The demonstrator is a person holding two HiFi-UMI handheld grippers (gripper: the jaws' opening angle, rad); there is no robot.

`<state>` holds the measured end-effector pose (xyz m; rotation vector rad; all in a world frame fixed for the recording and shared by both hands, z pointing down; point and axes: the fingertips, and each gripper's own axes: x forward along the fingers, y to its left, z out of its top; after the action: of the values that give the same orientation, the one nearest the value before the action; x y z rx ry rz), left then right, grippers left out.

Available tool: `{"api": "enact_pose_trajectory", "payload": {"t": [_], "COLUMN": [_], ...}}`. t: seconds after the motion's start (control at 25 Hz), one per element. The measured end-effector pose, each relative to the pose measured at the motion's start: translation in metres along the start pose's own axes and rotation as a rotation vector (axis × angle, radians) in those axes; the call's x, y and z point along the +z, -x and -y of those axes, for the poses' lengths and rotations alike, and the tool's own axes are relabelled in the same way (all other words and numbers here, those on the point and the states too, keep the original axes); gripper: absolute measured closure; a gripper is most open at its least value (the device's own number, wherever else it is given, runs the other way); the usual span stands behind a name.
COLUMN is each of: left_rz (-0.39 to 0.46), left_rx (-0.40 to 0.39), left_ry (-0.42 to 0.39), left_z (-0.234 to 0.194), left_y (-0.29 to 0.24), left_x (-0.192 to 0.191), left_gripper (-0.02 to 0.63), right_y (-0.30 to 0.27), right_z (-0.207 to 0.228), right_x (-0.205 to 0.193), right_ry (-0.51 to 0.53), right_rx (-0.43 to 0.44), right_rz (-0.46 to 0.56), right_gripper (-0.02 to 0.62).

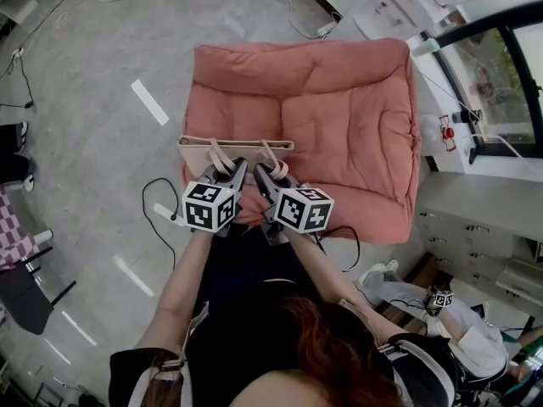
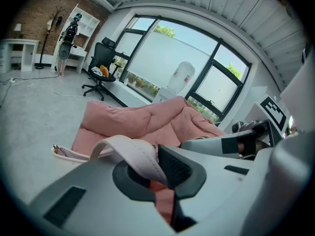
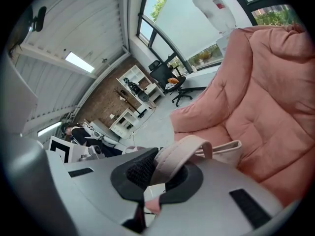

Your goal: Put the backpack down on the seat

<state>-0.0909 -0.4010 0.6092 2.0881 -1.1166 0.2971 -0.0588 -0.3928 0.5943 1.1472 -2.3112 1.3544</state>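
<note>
A pale beige backpack [image 1: 235, 147] hangs by its two straps over the front left part of the pink cushioned seat [image 1: 339, 125]. My left gripper [image 1: 236, 170] is shut on the left strap [image 2: 135, 156], which loops up between its jaws [image 2: 160, 168]. My right gripper [image 1: 261, 173] is shut on the other strap [image 3: 179, 154], with the bag's top edge [image 3: 229, 151] just beyond it. Both grippers are side by side at the seat's near edge. The bag's lower body is hidden behind its rim, so I cannot tell whether it rests on the cushion [image 3: 266, 107].
A black cable [image 1: 157, 197] lies on the grey floor left of the seat. White drawers [image 1: 475, 219] stand to the right. A black office chair [image 2: 101, 73] and a water dispenser [image 2: 179, 75] stand by the window behind the seat.
</note>
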Motion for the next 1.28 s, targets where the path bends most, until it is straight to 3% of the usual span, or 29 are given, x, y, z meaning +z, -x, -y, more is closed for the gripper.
{"api": "enact_pose_trajectory", "payload": {"t": [0.28,0.52,0.8,1.08,1.28], "left_rz": [-0.037,-0.062,-0.066,-0.082,-0.107], "left_rx": [0.018,0.025,0.032,0.051,0.041], "left_ry": [0.037,0.084,0.221,0.276,0.319], "left_z": [-0.021,-0.028,-0.05,-0.073,-0.087], "left_y": [-0.009,-0.024,-0.055,-0.073,-0.089], "left_x": [-0.022,-0.031,-0.027,-0.023,-0.027], "left_gripper": [0.583,0.583,0.582,0.583,0.583], "right_y": [-0.021,-0.029,-0.053,-0.075,-0.089], "right_z": [0.014,0.03,0.06,0.074,0.09], "right_x": [-0.019,-0.026,-0.013,-0.004,-0.004], "right_ry": [-0.008,0.058,-0.041,-0.097,-0.204], "right_rx": [-0.042,-0.075,-0.087,-0.104,-0.107], "right_rz": [-0.062,-0.085,-0.062,-0.048,-0.045], "right_gripper": [0.56,0.56,0.56,0.56,0.56]}}
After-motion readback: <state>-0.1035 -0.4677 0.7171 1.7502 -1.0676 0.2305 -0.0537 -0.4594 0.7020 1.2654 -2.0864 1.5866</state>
